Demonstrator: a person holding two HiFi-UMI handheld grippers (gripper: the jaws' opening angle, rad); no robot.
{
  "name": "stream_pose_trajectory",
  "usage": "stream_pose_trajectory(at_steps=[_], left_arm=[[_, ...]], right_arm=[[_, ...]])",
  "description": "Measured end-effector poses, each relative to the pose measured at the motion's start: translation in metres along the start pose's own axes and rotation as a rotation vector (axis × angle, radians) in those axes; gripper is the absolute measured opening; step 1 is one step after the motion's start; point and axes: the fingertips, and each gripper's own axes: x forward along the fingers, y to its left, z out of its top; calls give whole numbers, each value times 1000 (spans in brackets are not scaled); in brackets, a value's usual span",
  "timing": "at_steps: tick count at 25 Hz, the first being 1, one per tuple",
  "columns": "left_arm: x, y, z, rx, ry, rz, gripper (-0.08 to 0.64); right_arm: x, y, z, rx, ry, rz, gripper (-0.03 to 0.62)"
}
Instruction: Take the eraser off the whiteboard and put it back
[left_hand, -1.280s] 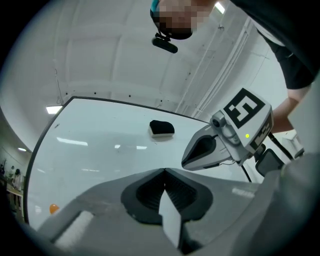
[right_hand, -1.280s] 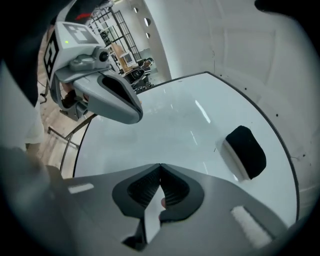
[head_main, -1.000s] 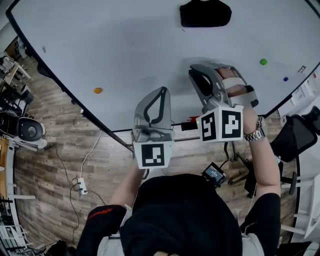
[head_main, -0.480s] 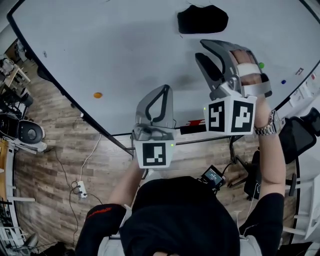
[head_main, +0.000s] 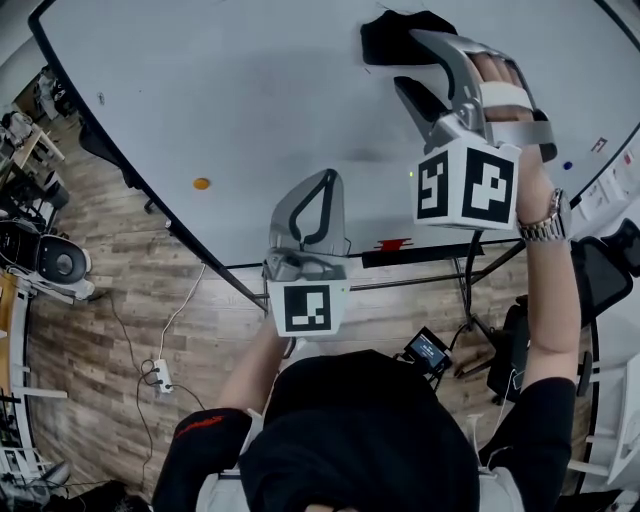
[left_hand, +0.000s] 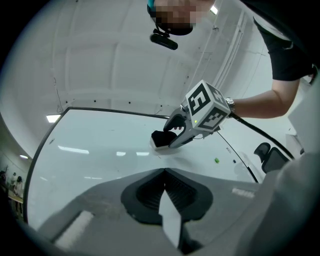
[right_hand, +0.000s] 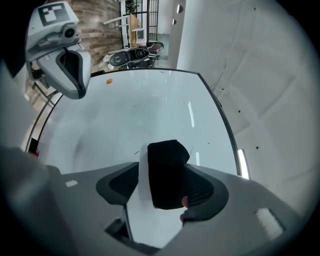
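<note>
The black eraser (head_main: 385, 40) clings to the upper part of the whiteboard (head_main: 250, 110). My right gripper (head_main: 412, 60) is raised up to it, jaws opening, one on each side of the eraser (right_hand: 167, 172). A strip of bare board shows between the left jaw and the eraser. From the left gripper view, the right gripper (left_hand: 172, 135) reaches the eraser (left_hand: 161, 138) from the side. My left gripper (head_main: 318, 190) is lower down, in front of the board's bottom part, shut and holding nothing.
An orange magnet (head_main: 202, 183) and a blue magnet (head_main: 568, 165) stick to the board. A red marker (head_main: 392, 244) lies on the board's bottom ledge. On the wooden floor are a power strip (head_main: 160, 373) and a dark office chair (head_main: 600, 270) at the right.
My right gripper has risen up the board to the eraser, and its jaws have spread wide around it. The left gripper has stayed where it was.
</note>
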Motion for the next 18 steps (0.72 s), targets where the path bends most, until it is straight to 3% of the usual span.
stream_pose_trajectory(at_steps=[12,18], left_arm=[[-5,4,-10,4,28,14,2],[-6,9,-10,5,19,20,2]], right_arm=[[27,-4,-9,-22,42,-16,295],[33,-8,-7,-36,47,-19,259]])
